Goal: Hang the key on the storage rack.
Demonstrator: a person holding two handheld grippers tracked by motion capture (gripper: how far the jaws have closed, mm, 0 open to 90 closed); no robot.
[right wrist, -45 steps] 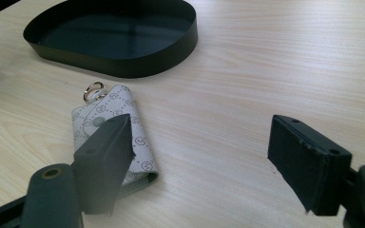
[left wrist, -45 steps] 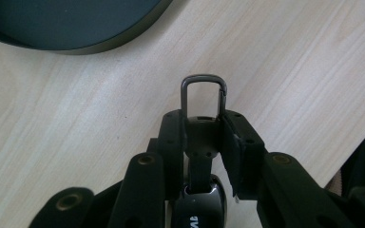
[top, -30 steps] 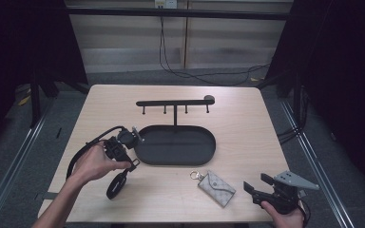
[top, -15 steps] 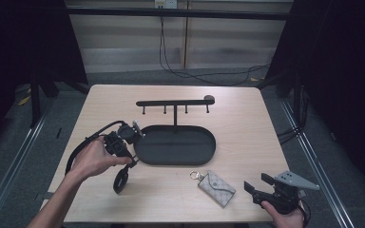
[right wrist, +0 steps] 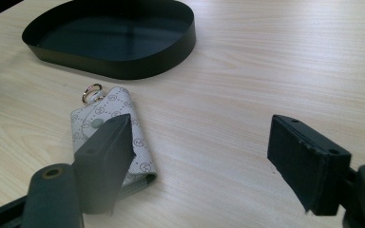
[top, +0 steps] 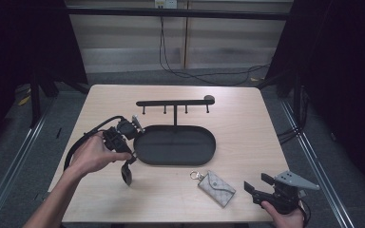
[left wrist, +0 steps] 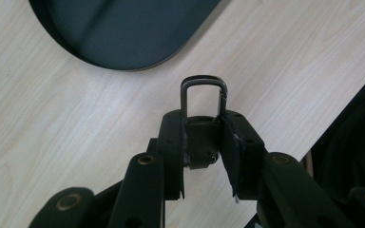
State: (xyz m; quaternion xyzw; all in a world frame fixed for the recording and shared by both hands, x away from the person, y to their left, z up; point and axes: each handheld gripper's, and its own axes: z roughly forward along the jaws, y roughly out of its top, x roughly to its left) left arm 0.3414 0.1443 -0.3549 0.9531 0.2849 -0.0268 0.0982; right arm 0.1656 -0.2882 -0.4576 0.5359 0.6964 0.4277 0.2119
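Observation:
My left gripper is shut on a small dark key holder with a metal clip, held just above the table at the left end of the black oval tray. In the left gripper view both jaws press on its body and the clip sticks out beyond them. A grey patterned key pouch with a gold ring lies flat on the table in front of the tray. My right gripper stands open near the front right edge, just right of the pouch, with nothing between its jaws.
A black rack with several hooks rises behind the tray. The tray's wall lies beyond the pouch. My left gripper's cable loops over the table's left side. Bare wooden tabletop lies to the right.
My left gripper has risen and shifted slightly toward the tray, carrying the dark key holder with it. The right gripper and the pouch have stayed where they were.

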